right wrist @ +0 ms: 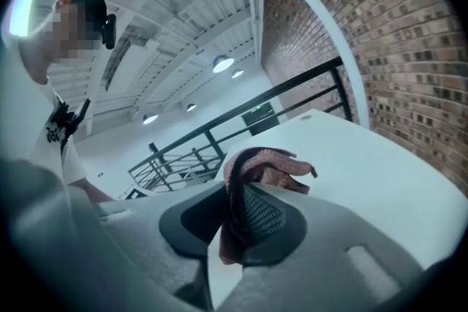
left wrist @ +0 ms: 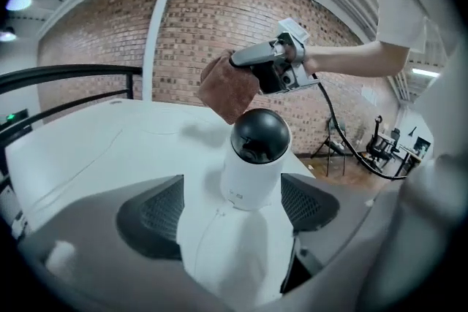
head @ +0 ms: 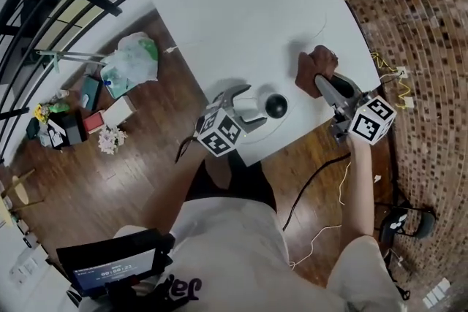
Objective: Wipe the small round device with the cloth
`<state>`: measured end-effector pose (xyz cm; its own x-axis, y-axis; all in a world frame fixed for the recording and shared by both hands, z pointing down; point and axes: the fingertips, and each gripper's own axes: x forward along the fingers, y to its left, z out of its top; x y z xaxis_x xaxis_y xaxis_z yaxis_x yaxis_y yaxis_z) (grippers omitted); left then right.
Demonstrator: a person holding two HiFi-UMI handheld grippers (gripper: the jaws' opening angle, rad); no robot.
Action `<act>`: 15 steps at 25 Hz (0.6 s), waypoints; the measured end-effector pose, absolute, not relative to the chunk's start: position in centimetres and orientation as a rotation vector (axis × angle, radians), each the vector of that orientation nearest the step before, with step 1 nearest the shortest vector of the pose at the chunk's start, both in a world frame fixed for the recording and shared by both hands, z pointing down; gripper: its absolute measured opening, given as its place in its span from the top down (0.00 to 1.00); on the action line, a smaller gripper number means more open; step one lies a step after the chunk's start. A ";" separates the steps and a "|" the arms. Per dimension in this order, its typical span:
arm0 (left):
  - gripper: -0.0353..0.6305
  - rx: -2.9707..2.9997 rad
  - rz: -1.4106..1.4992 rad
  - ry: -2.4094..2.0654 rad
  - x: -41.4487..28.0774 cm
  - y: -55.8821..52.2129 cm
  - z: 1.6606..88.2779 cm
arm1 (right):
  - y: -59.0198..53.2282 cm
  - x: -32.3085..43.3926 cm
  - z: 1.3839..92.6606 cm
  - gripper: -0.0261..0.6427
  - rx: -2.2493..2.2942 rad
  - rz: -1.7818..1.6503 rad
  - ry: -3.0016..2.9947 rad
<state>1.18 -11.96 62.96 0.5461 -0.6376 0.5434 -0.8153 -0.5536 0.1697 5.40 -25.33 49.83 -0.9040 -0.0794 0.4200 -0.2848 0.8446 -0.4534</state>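
Note:
The small round device [head: 276,106], a white body under a black dome, stands upright near the front edge of the white table [head: 234,4]. My left gripper [head: 246,112] is open around the device [left wrist: 256,157], and both pads sit a little off its white body. To the right, my right gripper [head: 322,80] is shut on a bunched brown cloth [head: 313,68], held above the table. In the left gripper view the cloth [left wrist: 227,88] hangs just above and behind the dome, apart from it. The cloth [right wrist: 263,164] is pinched between the jaws in the right gripper view.
The table's front edge [head: 292,139] runs just below the device. On the wooden floor to the left are a plastic bag [head: 131,61] and small boxes [head: 117,112]. A black cable [head: 314,179] trails below the table. A brick wall [head: 417,18] is on the right.

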 end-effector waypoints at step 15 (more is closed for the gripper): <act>0.35 2.209 0.252 -1.513 -0.3 -8.6 57.1 | -15.0 -7.3 56.2 0.90 -1.292 0.233 -1.737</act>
<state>-0.30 -8.56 57.06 0.3825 -0.8367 0.3920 -0.9186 -0.2987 0.2588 -7.35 -14.98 56.17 -0.0174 0.8312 0.5557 0.6551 0.4294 -0.6217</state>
